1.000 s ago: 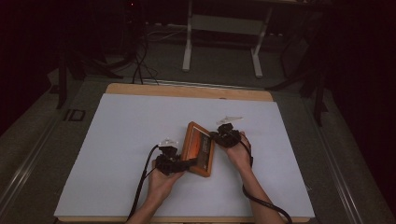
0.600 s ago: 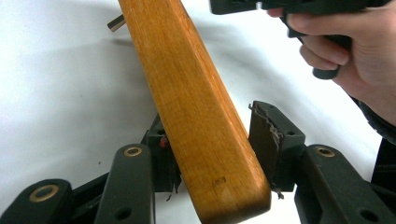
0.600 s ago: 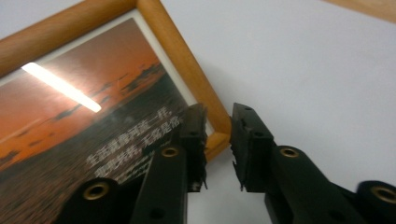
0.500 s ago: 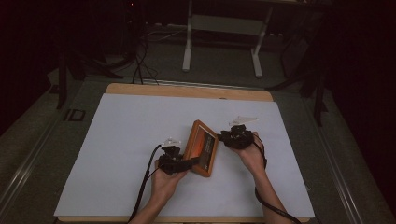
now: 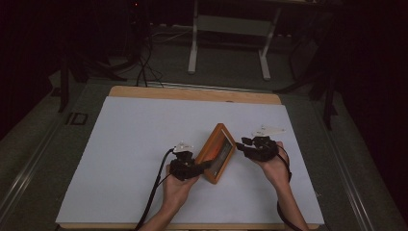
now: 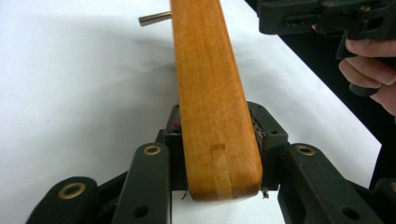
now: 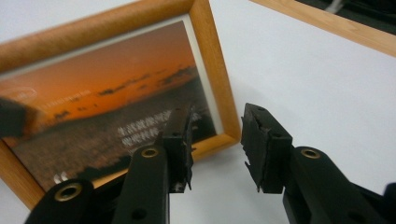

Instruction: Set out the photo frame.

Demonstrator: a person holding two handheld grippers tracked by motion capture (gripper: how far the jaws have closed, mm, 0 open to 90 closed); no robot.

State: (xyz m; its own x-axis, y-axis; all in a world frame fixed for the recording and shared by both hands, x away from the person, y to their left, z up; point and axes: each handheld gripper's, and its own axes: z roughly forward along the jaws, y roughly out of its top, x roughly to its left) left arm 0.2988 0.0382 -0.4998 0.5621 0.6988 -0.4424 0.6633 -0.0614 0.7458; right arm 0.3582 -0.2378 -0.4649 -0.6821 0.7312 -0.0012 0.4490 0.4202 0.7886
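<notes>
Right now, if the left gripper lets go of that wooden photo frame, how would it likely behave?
The photo frame looks rigid: its wooden edge stays straight in the left gripper. Tilted on edge, it would probably tip flat. Its glossy front may be fragile glazing.

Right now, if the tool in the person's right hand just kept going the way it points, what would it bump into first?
Most likely the picture frame: the right tool is open and aimed at the frame's lower corner, though depth is hard to judge.
</notes>
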